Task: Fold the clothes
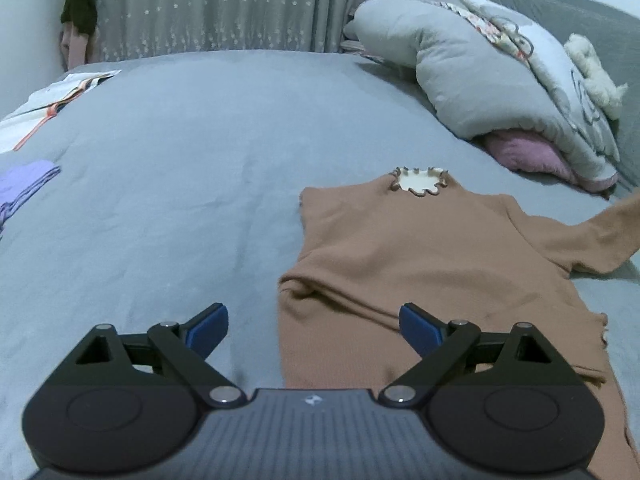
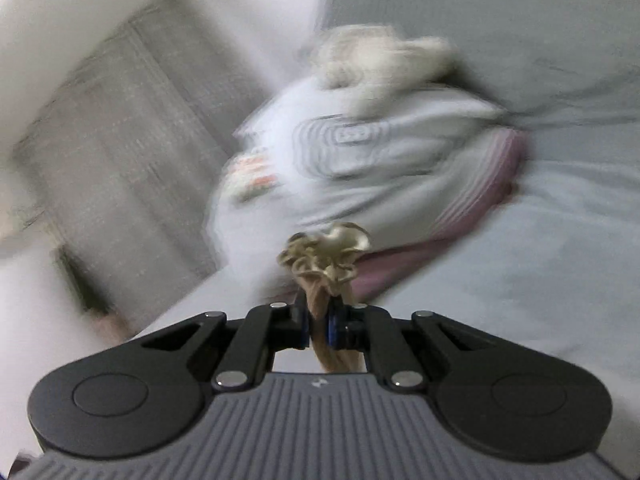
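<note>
A tan long-sleeved top (image 1: 400, 256) with a ruffled collar (image 1: 418, 179) lies flat on the grey bed sheet (image 1: 180, 168), its left side folded in. My left gripper (image 1: 314, 330) is open and empty, just above the top's lower left edge. The top's right sleeve (image 1: 608, 228) is lifted off the bed toward the right edge of the view. My right gripper (image 2: 318, 324) is shut on that sleeve's ruffled cuff (image 2: 328, 256), held up in the air. The right wrist view is motion-blurred.
A heap of grey and pink bedding (image 1: 500, 76) with a cream plush toy (image 1: 592, 68) lies at the bed's head, also in the right wrist view (image 2: 360, 152). A purple garment (image 1: 24, 188) and white papers (image 1: 52, 100) lie at left. Curtains (image 1: 224, 4) hang behind.
</note>
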